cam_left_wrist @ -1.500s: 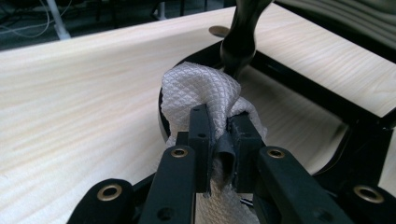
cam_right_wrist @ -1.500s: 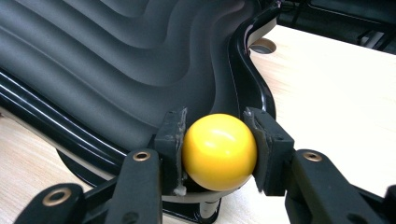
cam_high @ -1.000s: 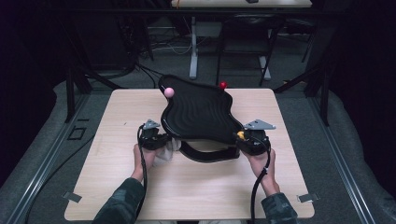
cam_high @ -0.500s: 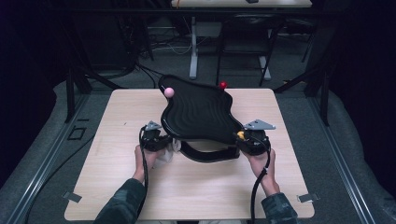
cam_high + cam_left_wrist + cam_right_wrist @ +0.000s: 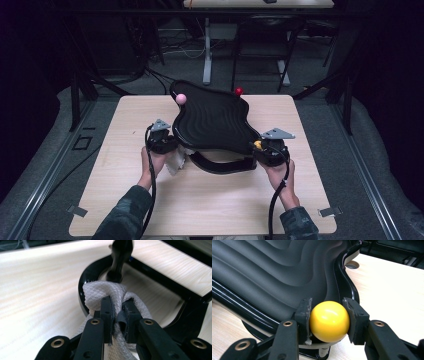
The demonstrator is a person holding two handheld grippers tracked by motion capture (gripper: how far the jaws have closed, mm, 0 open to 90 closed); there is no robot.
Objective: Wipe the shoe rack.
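A black wavy tray (image 5: 212, 120) with a rippled, matte surface and a glossy raised rim sits tilted on a curved black base (image 5: 220, 164) in the middle of the pale wood-grain table (image 5: 125, 125). Round knobs stand at its corners: a pink ball (image 5: 181, 98) at the far left, a red ball (image 5: 239, 91) at the far right, and a smooth, shiny yellow ball (image 5: 329, 321) at the near right. The right gripper (image 5: 329, 320) has its 2 jaws pressed against either side of the yellow ball, gripping it at the tray's edge. The left gripper (image 5: 117, 321) is clamped on a bunched fold of white cloth (image 5: 110, 293) with a fine diamond-quilted weave, held right against the glossy curve of the base, beneath the tray's near left corner. In the left gripper view a slim black post (image 5: 119, 258) rises from the base just beyond the cloth. Behind the table, dark metal frames and cables crowd the grey floor (image 5: 50, 165).
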